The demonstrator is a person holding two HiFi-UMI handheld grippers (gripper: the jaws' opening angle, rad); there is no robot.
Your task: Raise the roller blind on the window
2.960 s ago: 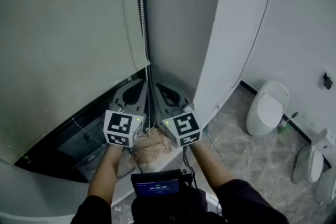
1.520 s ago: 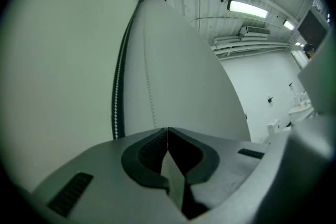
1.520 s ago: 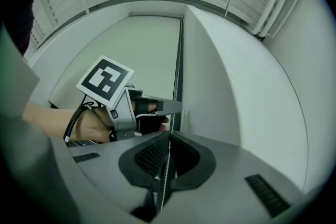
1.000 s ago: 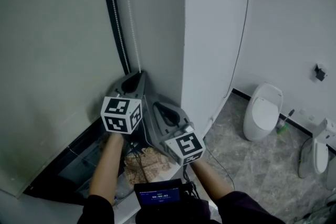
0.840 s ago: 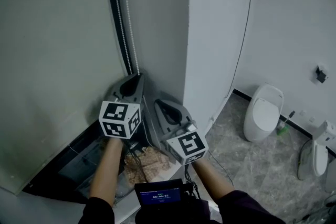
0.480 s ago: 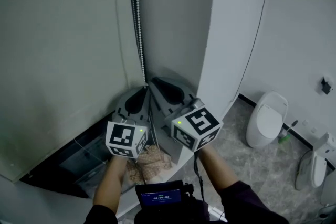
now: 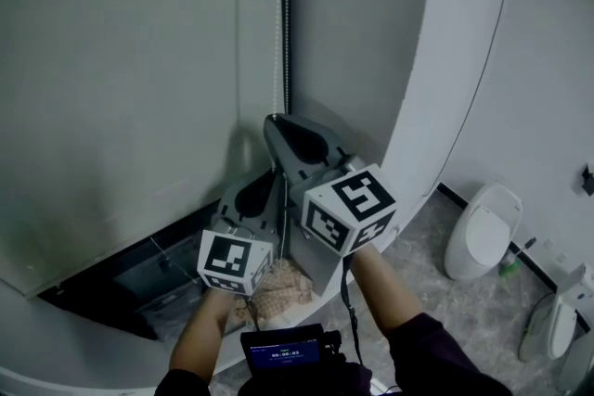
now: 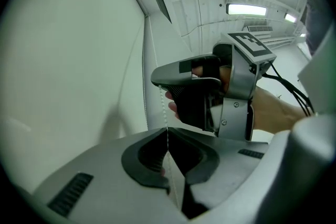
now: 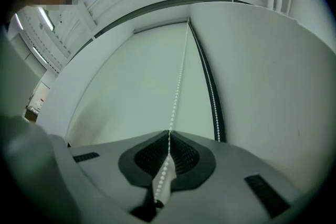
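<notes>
The pale roller blind (image 7: 121, 88) hangs down over the window at the left. Its white bead chain (image 7: 282, 32) runs down beside the blind's right edge. My right gripper (image 7: 277, 125) is the upper one, shut on the chain (image 9: 181, 71); a second strand (image 9: 212, 97) runs along the dark frame. My left gripper (image 7: 268, 179) sits just below it, also shut on the chain (image 8: 159, 102). In the left gripper view the right gripper (image 8: 184, 78) shows directly above, with the blind (image 8: 68, 60) at the left.
A white curved wall (image 7: 418, 60) stands right of the chain, with a thin black cable (image 7: 495, 51) running down it. Below the blind is a dark window gap (image 7: 111, 292). A toilet (image 7: 483, 241) and a urinal (image 7: 557, 320) stand on the grey floor at right.
One second ago the left gripper was the upper one; since then the right gripper has risen along the chain above the left, and the left has come down.
</notes>
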